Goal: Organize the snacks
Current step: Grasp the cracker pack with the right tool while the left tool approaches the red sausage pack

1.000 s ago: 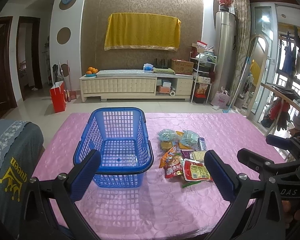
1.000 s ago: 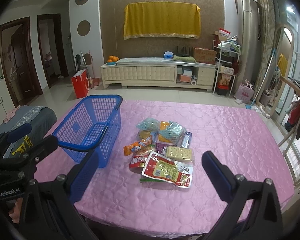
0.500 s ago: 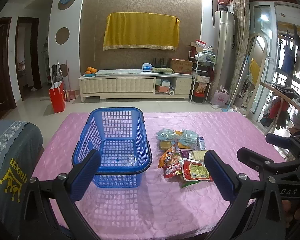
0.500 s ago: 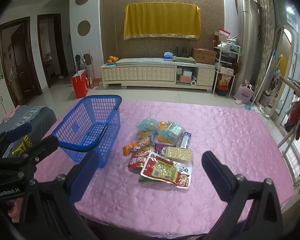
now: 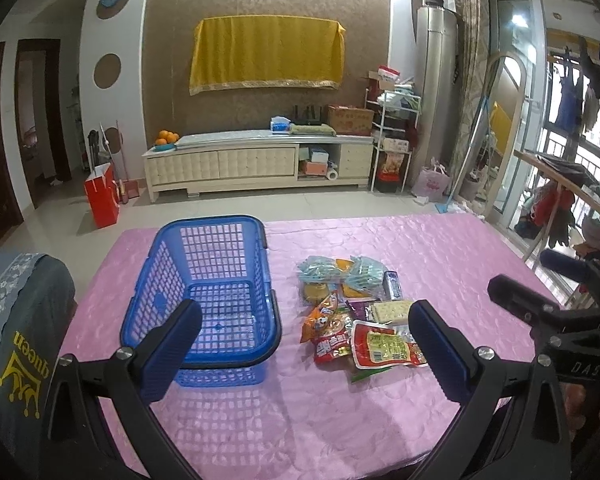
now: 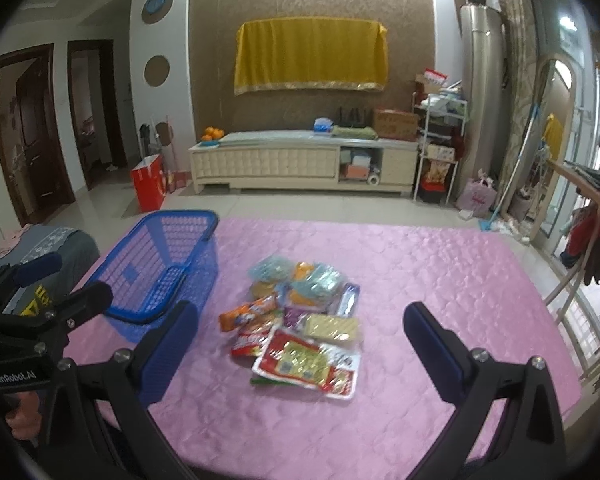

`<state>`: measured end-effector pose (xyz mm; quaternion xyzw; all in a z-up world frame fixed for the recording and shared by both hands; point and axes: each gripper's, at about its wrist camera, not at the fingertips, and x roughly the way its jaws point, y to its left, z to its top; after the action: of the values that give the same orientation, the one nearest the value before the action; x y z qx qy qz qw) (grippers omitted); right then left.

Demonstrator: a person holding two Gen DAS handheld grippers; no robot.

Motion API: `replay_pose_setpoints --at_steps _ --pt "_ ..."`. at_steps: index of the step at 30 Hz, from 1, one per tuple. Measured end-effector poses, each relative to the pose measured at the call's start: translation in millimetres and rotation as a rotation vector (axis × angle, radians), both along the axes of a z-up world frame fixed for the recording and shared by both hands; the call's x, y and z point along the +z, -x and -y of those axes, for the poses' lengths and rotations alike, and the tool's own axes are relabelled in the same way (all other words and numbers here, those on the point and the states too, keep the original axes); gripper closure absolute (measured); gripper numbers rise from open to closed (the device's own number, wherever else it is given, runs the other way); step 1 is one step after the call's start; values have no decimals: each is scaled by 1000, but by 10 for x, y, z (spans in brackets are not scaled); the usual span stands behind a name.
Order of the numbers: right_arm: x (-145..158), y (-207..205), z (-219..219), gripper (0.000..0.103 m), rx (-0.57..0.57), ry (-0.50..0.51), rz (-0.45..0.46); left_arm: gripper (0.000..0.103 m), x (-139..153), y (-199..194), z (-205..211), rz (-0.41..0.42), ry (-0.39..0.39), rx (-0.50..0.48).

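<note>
Opening stage, nothing yet picked. The left gripper [image 5: 304, 344] and right gripper [image 6: 300, 340] hover over the table's [image 6: 440, 280] near edge, jaws spread wide and empty. The snack pile [image 6: 300, 320] lies mid-table, just beside the empty blue basket [image 5: 208, 280] toward the left edge. Likely next: descend on the nearest red packet [image 6: 306, 364].

Blue basket [image 5: 204, 280] standing empty on pink tablecloth [image 5: 440, 248], snack packets [image 5: 356, 312] heaped beside it, left gripper [image 5: 304, 344] apparently wide open
</note>
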<state>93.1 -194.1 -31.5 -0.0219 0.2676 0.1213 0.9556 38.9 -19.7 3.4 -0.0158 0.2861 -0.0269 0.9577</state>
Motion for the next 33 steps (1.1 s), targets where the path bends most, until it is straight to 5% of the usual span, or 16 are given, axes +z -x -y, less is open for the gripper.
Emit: replay_pose_setpoints --at_steps 12,33 --pt "-328 -448 379 0 12 -10 -123 1 -358 -512 582 -138 -65 -144" --pt "-1468 -1612 390 0 306 115 -346 1 -1411 -1464 823 -410 -55 -124"
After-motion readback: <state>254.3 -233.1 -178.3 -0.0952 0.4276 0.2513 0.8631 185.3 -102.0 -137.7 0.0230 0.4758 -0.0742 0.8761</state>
